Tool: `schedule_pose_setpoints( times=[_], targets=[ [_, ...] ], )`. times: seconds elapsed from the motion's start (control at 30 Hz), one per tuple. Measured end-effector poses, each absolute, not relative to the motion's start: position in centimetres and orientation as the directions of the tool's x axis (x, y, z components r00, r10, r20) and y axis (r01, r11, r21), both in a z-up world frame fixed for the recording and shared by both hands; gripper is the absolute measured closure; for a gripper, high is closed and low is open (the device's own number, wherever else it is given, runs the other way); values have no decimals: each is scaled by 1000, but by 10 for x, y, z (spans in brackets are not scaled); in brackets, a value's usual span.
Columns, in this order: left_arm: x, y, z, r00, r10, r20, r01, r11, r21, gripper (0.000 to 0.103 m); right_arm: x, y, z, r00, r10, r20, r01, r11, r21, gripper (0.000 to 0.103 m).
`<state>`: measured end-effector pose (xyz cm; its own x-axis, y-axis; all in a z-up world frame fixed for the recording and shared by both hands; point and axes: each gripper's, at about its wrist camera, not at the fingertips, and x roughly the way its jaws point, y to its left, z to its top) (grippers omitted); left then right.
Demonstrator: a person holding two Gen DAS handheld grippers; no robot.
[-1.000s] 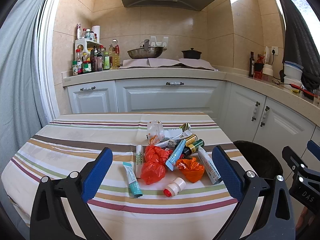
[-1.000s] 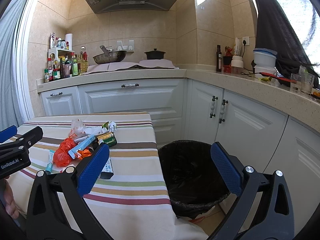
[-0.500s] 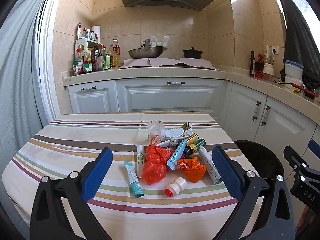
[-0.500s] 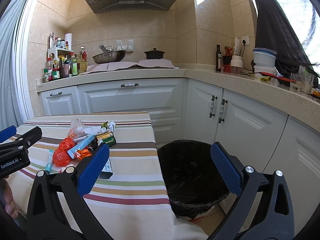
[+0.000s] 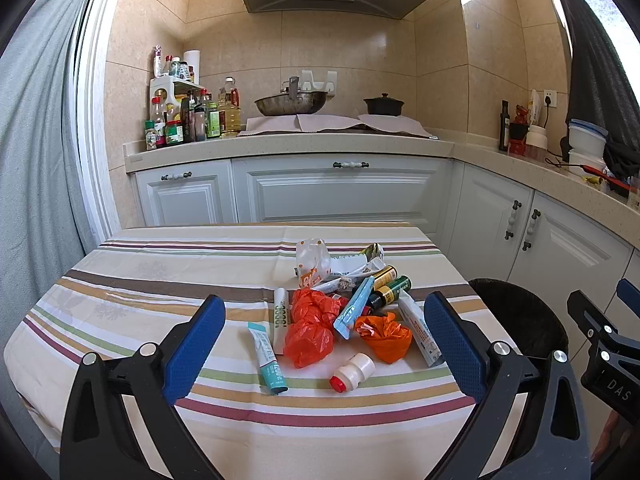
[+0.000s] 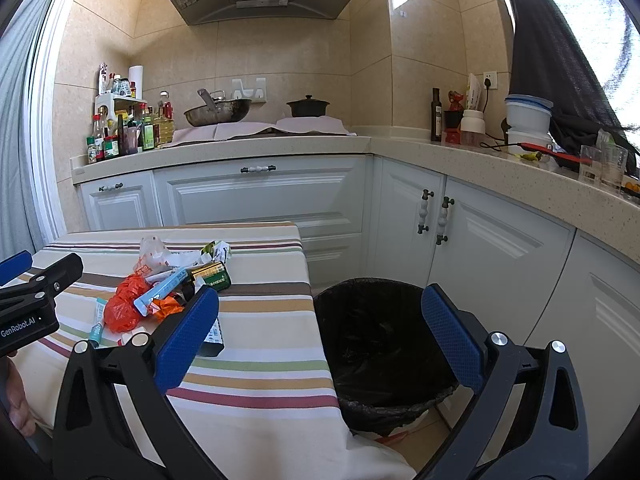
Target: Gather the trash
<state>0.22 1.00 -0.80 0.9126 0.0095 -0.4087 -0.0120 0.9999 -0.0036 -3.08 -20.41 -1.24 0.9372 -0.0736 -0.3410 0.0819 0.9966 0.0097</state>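
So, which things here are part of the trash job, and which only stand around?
For the job:
- red plastic bags
- orange wrapper
- teal tube
- small white bottle
- black-lined bin
- left gripper, right gripper, both open

Just standing around:
- wok
- black pot
- condiment bottles

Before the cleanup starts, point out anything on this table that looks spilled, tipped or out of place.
Litter sits heaped on the striped tablecloth near the bin side: crumpled orange bags, tubes, small dark bottles on their sides, and a little white bottle tipped over. No liquid spill shows. The black-lined bin stands upright beside the table.
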Motion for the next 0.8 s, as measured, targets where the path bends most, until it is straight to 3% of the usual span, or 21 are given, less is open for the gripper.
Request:
schedule_pose_setpoints(
  times=[0.8],
  targets=[
    [3, 11, -11, 910, 10, -415, -11, 1000, 2, 6, -31, -205, -13, 936, -73, -343, 82, 997, 11, 4]
  ],
)
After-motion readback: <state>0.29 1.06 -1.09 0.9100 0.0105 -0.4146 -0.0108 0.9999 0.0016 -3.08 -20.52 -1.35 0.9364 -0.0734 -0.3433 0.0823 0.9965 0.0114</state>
